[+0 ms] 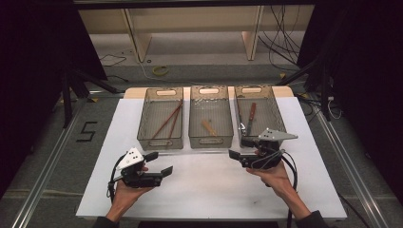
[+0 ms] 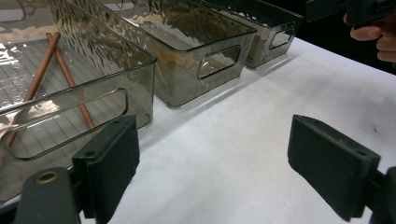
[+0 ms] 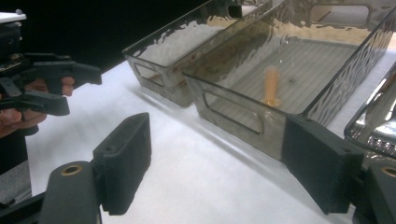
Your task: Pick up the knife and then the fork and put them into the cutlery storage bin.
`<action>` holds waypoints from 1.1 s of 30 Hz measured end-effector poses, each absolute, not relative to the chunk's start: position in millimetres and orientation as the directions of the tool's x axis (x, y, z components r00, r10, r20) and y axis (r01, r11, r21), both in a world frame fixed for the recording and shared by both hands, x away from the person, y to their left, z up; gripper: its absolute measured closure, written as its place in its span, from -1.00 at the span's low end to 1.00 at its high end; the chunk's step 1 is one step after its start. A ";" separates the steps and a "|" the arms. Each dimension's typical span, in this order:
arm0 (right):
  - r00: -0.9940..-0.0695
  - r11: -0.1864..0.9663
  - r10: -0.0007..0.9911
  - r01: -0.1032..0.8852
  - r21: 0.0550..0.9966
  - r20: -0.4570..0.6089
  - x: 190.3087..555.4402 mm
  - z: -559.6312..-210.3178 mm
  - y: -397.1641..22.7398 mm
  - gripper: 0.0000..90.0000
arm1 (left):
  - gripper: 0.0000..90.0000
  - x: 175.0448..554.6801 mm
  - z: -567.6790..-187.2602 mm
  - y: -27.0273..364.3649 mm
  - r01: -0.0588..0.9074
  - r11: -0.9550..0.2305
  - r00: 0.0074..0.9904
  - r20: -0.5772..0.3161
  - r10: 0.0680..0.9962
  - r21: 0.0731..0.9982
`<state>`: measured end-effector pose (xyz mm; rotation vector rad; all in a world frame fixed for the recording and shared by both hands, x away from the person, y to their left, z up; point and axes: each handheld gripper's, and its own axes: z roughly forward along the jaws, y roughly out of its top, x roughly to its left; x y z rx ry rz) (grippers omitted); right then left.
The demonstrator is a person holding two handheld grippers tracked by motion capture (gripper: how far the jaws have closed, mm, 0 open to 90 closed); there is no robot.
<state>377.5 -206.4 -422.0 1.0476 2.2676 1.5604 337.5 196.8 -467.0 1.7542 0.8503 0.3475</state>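
Three smoky clear bins stand in a row at the back of the white table [image 1: 209, 190]. The left bin [image 1: 142, 135] holds reddish-brown chopsticks [image 1: 167, 121], which also appear in the left gripper view [image 2: 70, 79]. In the middle bin [image 1: 192, 137] lies a short orange-tan piece [image 1: 208, 127] [image 3: 272, 84]. The right bin [image 1: 280, 121] holds dark-handled utensils [image 1: 250, 114]. My left gripper [image 1: 159, 163] [image 2: 219, 163] hovers open and empty in front of the left bin. My right gripper [image 1: 240, 147] [image 3: 222, 161] is open and empty by the right bin's near end.
Wooden shelving [image 1: 142, 33] and loose cables [image 1: 280, 42] lie on the floor beyond the table. Dark tripod legs [image 1: 71, 90] stand at the left. Metal rails [image 1: 43, 175] run along both sides. White tabletop stretches between the two hands.
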 end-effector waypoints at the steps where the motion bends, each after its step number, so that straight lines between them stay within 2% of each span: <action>1: -0.732 0.196 0.645 0.436 0.879 0.220 375.6 -422.8 -206.5 -0.44 | -0.64 337.5 -467.0 196.6 0.371 -0.141 0.700 -0.177 0.692 0.918; 14: -0.743 0.182 0.640 0.397 0.900 0.198 354.3 -431.5 -220.5 -0.46 | -0.64 337.0 -467.3 194.9 0.373 -0.151 0.712 -0.178 0.680 0.916; 33: -0.733 0.186 0.654 0.395 0.900 0.187 337.1 -444.0 -234.8 -0.47 | -0.64 336.6 -467.5 193.6 0.373 -0.156 0.719 -0.178 0.671 0.915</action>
